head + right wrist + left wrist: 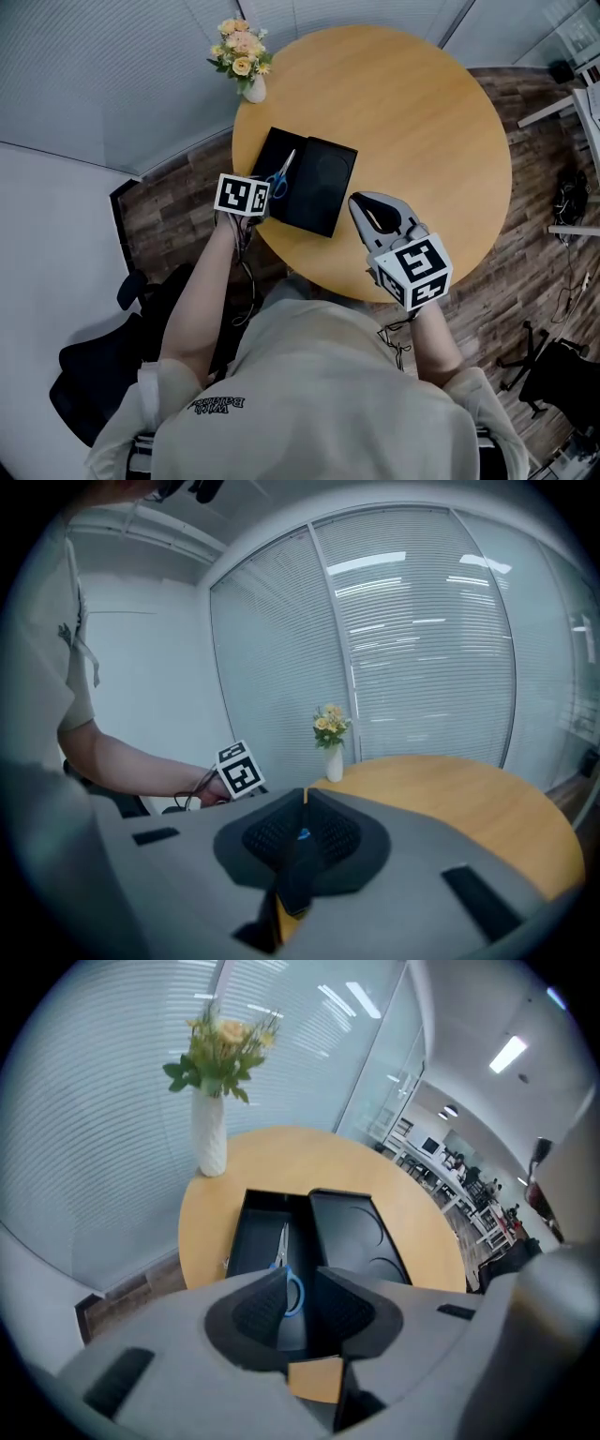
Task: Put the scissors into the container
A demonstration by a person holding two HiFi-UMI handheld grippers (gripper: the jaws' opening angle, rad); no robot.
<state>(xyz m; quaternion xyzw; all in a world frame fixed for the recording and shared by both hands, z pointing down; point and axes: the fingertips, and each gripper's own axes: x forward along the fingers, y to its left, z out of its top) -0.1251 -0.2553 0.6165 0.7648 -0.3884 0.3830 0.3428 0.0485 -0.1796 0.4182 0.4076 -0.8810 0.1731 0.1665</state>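
Note:
Blue-handled scissors (281, 174) lie flat in the left half of an open black container (265, 153) on the round wooden table (422, 122). The container's other half (326, 187) lies empty beside them. In the left gripper view the scissors (283, 1246) show through the gap between the jaws. My left gripper (300, 1277) is open, just short of the handles and holding nothing; in the head view its jaws are hidden under its marker cube (242, 195). My right gripper (359, 201) hovers over the table's near edge, right of the container. Its jaws (305, 797) are shut and hold nothing.
A white vase of yellow flowers (244, 58) stands at the table's far left edge, beyond the container. A glass wall with blinds (112, 1147) runs behind it. Black office chairs sit on the floor at lower left (94, 375) and lower right (553, 375).

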